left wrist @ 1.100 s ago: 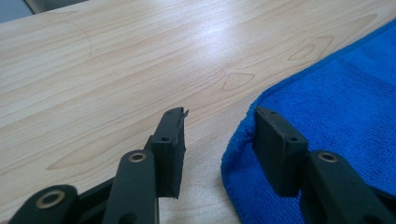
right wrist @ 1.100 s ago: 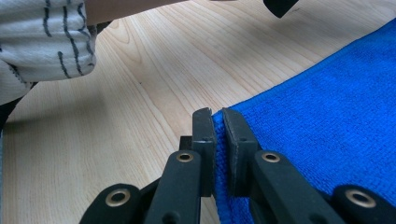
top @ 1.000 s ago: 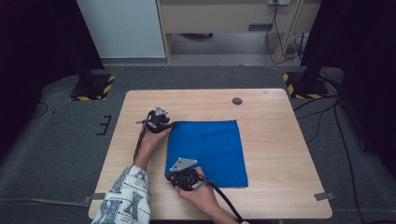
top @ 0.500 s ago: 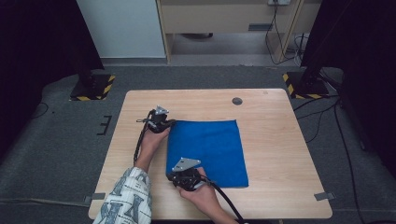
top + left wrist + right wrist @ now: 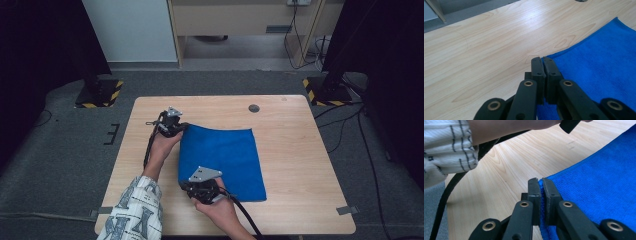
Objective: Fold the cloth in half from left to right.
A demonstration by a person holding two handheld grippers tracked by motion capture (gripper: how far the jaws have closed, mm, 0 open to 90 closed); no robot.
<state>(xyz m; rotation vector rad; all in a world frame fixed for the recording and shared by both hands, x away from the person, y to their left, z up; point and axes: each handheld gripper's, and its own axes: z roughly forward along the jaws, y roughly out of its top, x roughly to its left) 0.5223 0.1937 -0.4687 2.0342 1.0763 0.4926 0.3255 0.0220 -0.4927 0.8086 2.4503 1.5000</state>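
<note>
A blue cloth (image 5: 222, 160) lies on the wooden table (image 5: 300, 165), its left edge lifted off the wood. At the cloth's far left corner my left gripper (image 5: 181, 128) is shut on it; its jaws have just been closing, and in the left gripper view the gripper (image 5: 542, 60) pinches the blue cloth (image 5: 599, 65). My right gripper (image 5: 192, 187) is shut on the near left corner. The right gripper view has its tips (image 5: 538, 181) with the blue cloth (image 5: 599, 187) pressed between the pads.
A small dark round grommet (image 5: 254, 108) sits in the table near its far edge. Black cables trail from both grippers. A patterned sleeve (image 5: 132, 210) comes in at the bottom left. Black stands with yellow-striped feet (image 5: 100, 95) flank the table.
Both grippers have risen a little, and the cloth's left edge has lifted off the table with them. The cloth's left side now bows upward.
</note>
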